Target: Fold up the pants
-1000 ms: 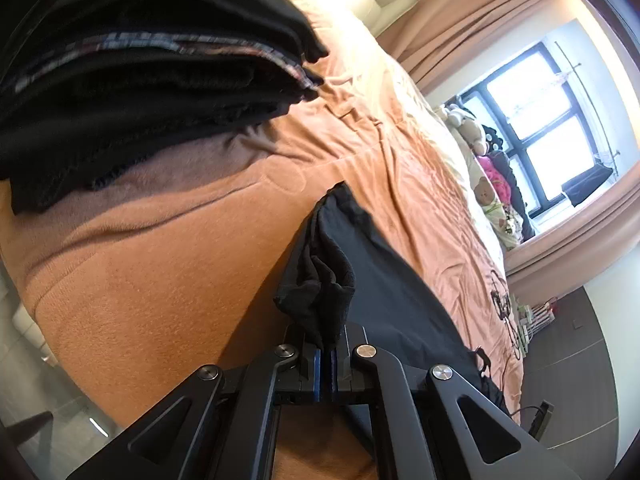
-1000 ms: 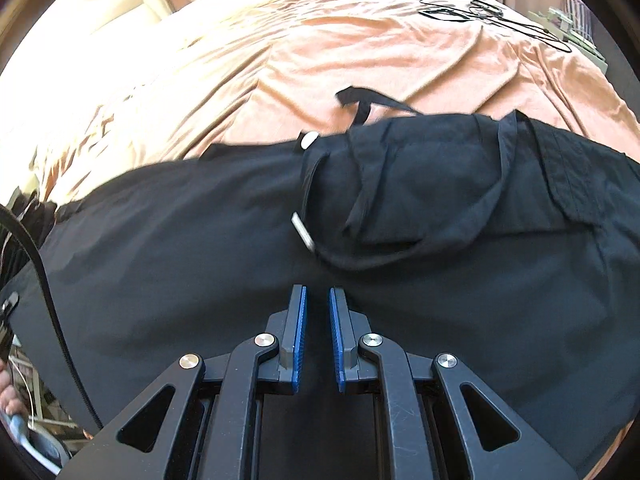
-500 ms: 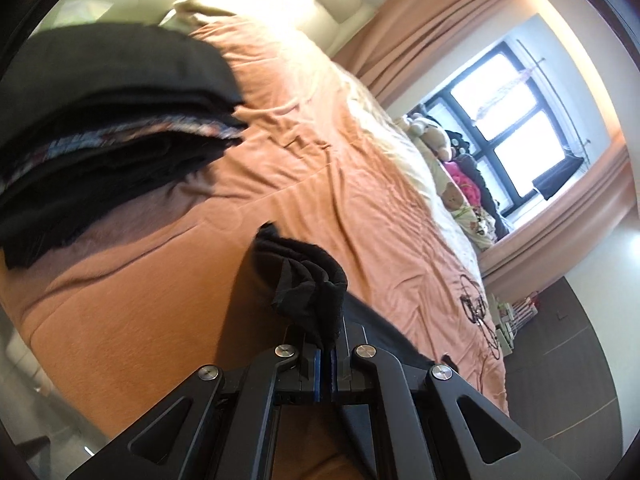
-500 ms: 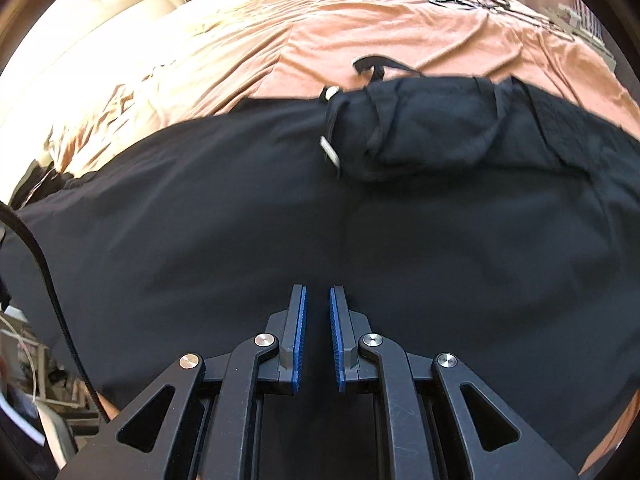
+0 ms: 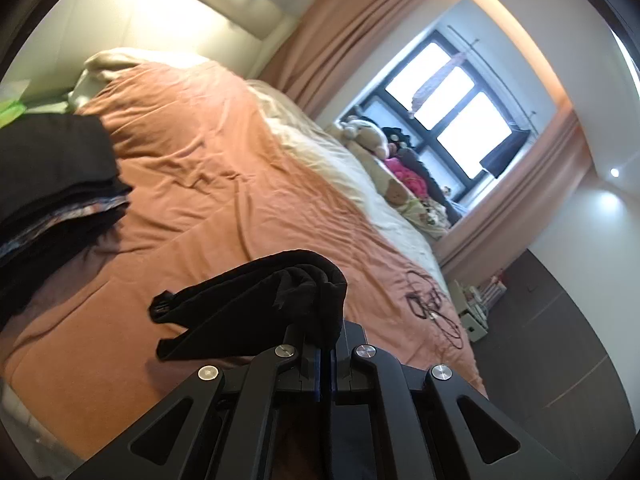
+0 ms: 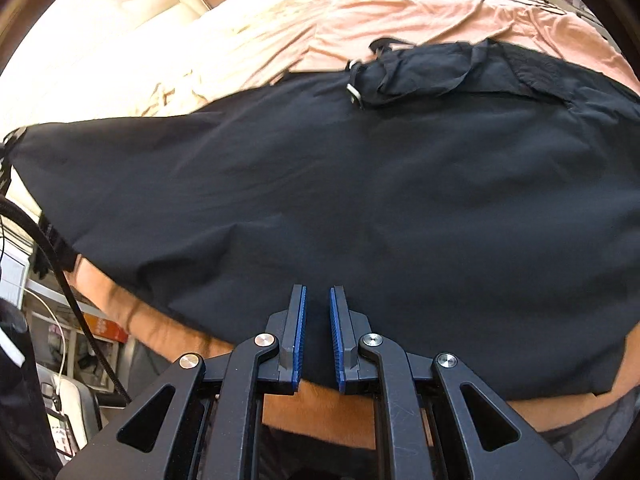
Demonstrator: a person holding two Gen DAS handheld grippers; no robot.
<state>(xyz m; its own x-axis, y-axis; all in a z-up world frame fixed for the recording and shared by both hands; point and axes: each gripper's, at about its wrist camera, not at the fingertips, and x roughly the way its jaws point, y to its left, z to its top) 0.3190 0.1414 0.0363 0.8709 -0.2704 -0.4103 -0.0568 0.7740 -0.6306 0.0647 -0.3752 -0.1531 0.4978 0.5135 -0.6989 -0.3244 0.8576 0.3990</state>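
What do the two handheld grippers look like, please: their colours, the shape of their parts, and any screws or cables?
Both the left gripper and the right gripper are matte black, with angular linkage arms that have triangular cut-outs and round silver screws at the pivots. Each finger carries a blue pad on its inner face; on the right gripper the pads look ribbed. A black cable runs along the left edge of the right wrist view.

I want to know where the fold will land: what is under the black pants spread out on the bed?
Under the black pants lies the orange bedspread, showing past their far and near edges. Whatever else may lie beneath the cloth is covered.
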